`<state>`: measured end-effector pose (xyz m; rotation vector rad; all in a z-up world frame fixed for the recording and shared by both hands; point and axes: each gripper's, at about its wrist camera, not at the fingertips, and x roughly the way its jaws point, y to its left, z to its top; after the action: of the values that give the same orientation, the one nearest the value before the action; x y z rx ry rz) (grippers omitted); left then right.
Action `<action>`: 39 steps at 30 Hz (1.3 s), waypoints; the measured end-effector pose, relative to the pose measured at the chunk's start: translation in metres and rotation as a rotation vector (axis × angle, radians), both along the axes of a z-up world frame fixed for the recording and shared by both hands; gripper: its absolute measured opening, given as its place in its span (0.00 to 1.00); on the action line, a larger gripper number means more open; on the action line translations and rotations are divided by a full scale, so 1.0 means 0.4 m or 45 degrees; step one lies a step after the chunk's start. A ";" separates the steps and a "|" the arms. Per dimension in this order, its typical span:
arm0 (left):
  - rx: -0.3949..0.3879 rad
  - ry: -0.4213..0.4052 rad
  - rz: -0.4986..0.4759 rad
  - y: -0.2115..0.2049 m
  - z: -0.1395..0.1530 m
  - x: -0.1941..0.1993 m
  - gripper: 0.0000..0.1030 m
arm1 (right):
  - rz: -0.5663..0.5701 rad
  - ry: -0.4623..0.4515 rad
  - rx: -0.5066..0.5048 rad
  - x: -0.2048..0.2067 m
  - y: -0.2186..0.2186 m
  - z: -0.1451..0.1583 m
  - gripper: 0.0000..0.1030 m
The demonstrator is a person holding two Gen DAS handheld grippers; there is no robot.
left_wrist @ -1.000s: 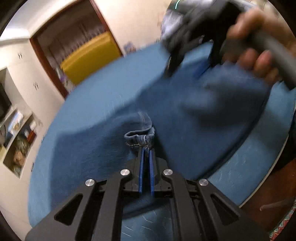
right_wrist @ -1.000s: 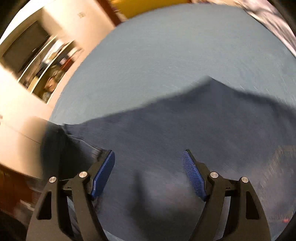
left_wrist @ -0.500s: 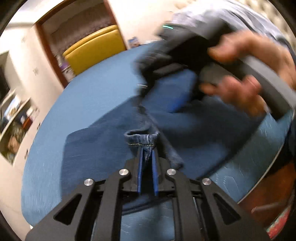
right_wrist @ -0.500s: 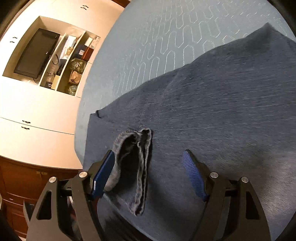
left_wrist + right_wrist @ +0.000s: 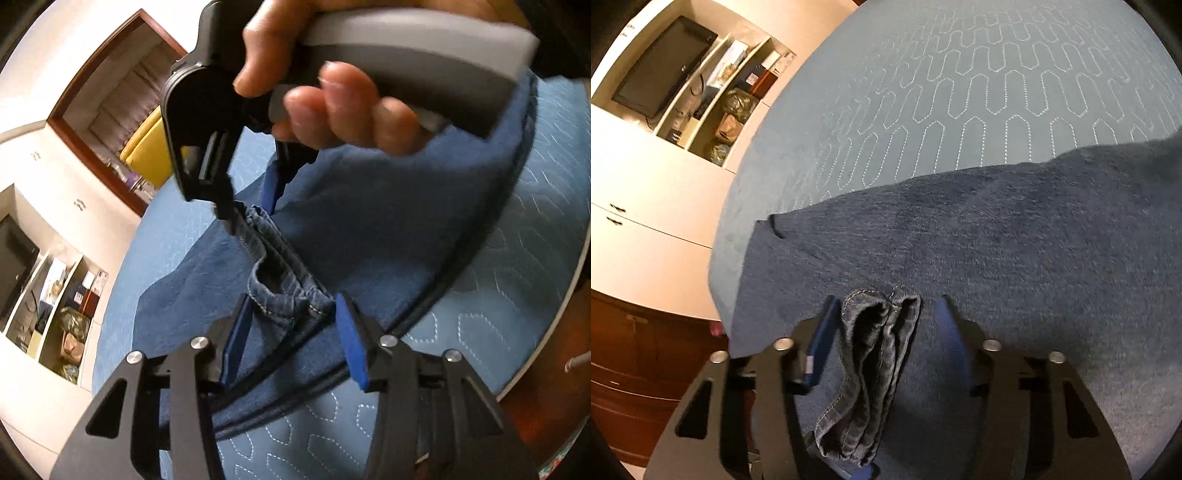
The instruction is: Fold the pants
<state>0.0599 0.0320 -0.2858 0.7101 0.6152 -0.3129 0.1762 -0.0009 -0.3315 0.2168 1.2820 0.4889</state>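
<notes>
Left hand-held gripper: jaws have just been opening, pads now apart, the bunched hem of the jeans loose between them.
Right hand-held gripper: jaws have just been closing, pads not pressing yet; a rolled hem fold lies between them, nearer the left pad.
Hand: wrapped round the right tool's grey grip, ahead of the left hand-held gripper.
Jeans: spread flat over the quilted blue bed, beneath both hand-held grippers.
</notes>
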 end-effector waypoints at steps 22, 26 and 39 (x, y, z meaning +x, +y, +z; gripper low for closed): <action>-0.066 -0.001 -0.212 -0.366 0.047 -0.011 0.15 | -0.153 -0.185 -0.171 -0.073 -0.358 0.149 0.13; -0.078 0.035 -0.201 -0.371 0.024 -0.010 0.15 | -0.136 -0.174 -0.226 -0.075 -0.362 0.084 0.13; -0.266 0.104 -0.181 -0.307 0.091 0.050 0.43 | -0.095 -0.299 -0.432 -0.075 -0.303 0.050 0.14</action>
<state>0.0800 -0.0908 -0.2493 0.5425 0.6003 -0.5321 0.1463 -0.1222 -0.3116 -0.0764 1.1021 0.2192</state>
